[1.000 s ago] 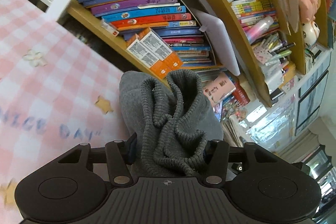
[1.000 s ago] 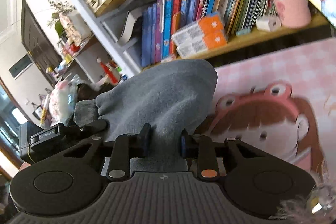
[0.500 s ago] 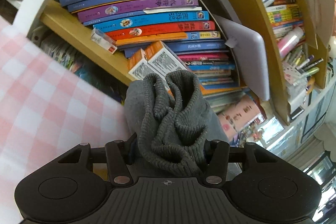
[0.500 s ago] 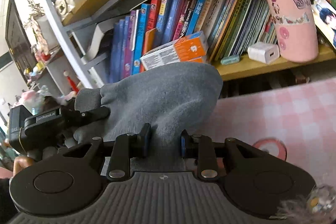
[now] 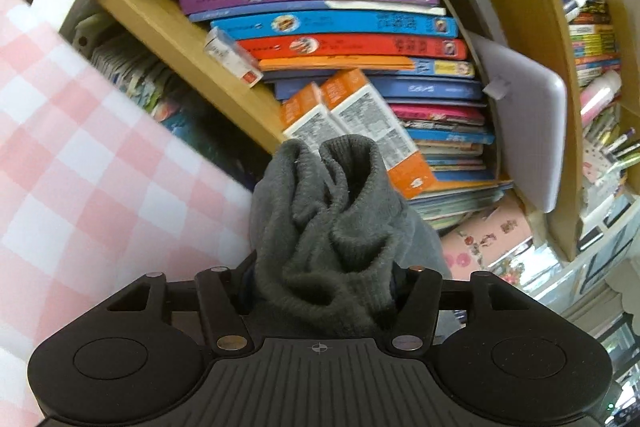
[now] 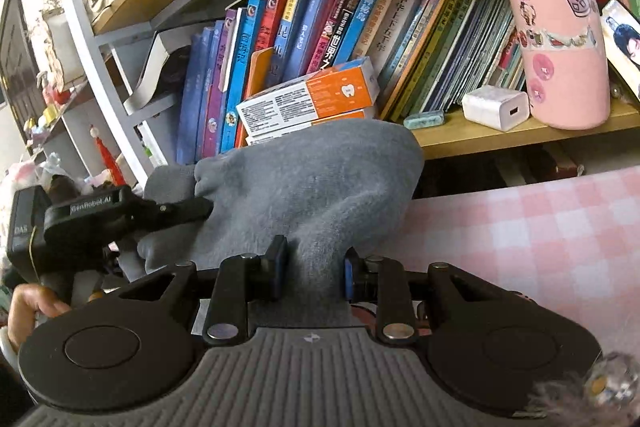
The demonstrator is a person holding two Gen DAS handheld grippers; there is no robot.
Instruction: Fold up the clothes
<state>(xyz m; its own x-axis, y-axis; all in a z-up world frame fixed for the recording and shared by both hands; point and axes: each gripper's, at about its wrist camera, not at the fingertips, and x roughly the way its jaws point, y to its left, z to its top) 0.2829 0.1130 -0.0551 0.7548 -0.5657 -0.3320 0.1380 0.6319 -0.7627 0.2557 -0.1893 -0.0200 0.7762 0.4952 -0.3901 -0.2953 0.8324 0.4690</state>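
Observation:
A grey knitted garment (image 5: 332,227) is held up in the air by both grippers. My left gripper (image 5: 322,279) is shut on its bunched ribbed edge. My right gripper (image 6: 314,267) is shut on another part of the same grey garment (image 6: 304,187), which stretches left to the left gripper (image 6: 192,207), seen from the side in the right wrist view. The pink checked table cover (image 5: 80,167) lies below and to the left in the left wrist view, and to the right (image 6: 520,239) in the right wrist view.
A wooden bookshelf (image 6: 520,139) full of books stands right behind the table. On it are orange-and-white boxes (image 6: 308,99), a pink cylinder (image 6: 560,27) and a white charger (image 6: 496,107). A person's hand (image 6: 32,303) holds the left gripper.
Both grippers have risen with the garment and moved toward the bookshelf. The table cover's cartoon print has dropped out of view. The grip on the garment is unchanged.

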